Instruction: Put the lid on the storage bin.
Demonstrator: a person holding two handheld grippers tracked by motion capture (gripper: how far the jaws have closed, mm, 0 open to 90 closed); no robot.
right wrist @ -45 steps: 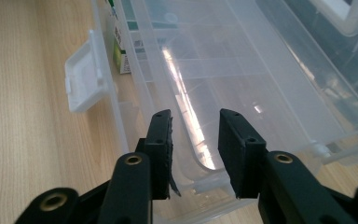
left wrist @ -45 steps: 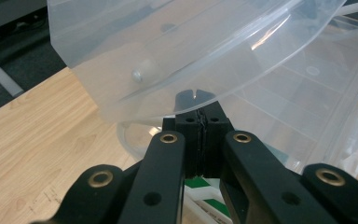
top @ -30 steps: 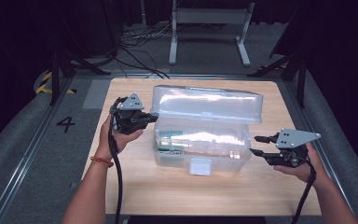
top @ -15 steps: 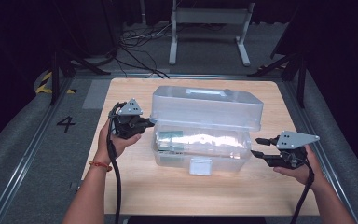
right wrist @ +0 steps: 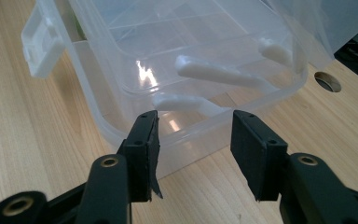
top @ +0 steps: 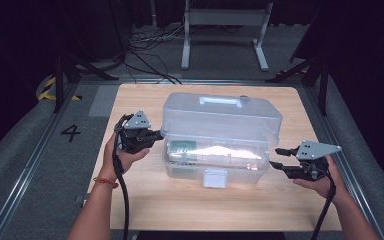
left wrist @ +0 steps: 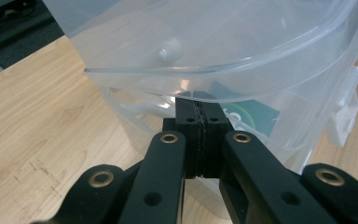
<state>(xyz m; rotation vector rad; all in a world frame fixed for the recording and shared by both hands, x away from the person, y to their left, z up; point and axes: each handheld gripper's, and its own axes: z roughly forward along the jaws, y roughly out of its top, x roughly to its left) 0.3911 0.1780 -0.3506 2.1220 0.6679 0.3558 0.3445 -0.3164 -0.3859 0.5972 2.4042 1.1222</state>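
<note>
A clear plastic box (top: 215, 162) stands mid-table, its lid (top: 220, 117) with a moulded handle (top: 221, 100) hanging partly lowered over it, front edge still raised. A green-labelled item (top: 181, 148) lies inside at the left. My left gripper (top: 157, 134) is shut, its tips at the box's left end just under the lid rim. In the left gripper view the tips (left wrist: 200, 100) sit below the lid (left wrist: 214, 37), nothing visibly between them. My right gripper (top: 276, 157) is open beside the box's right end; its view (right wrist: 193, 126) faces the box wall (right wrist: 121, 70).
The box's white front latch (top: 215, 177) hangs loose. The wooden table (top: 130, 100) has bare surface around the box and a cable hole (right wrist: 327, 81) near its far edge. A metal stand (top: 225, 30) and cables lie on the floor beyond.
The lid has swung down from leaning back open to hanging low over the box. The left gripper followed it at the left end. The right gripper barely moved.
</note>
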